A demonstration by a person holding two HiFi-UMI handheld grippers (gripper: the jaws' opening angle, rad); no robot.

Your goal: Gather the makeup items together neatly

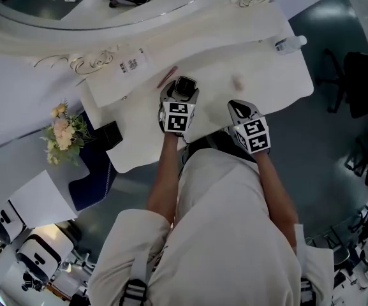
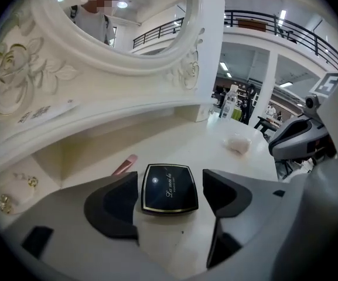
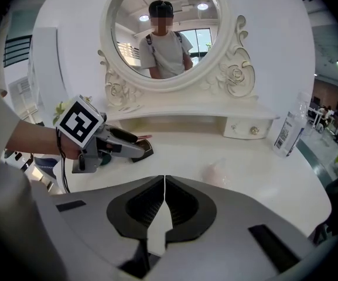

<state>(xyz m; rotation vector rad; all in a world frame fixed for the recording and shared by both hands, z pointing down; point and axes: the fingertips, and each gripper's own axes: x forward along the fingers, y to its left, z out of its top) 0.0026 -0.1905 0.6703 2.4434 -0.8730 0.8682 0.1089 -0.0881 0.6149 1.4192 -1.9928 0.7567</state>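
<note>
We hold the left gripper point(image 2: 170, 183) low over the smooth white desk point(image 2: 174, 139). Its fingers point(image 2: 113, 206) are spread wide on either side of a black compact point(image 2: 169, 191), which lies flat between them with neither pad touching it. The case is a glossy rounded square with a thin gold border and gold script on the lid. A slim pink stick point(image 2: 124, 164) rests just beyond the left finger's tip, and a soft, crumpled white puff point(image 2: 237, 142) sits well ahead and to the right. Our right gripper point(image 3: 164, 201) hovers empty, fingers pressed together. We judge the compact to be the item in hand. Any grip would need a square, gentle close on its slick sides.
</note>
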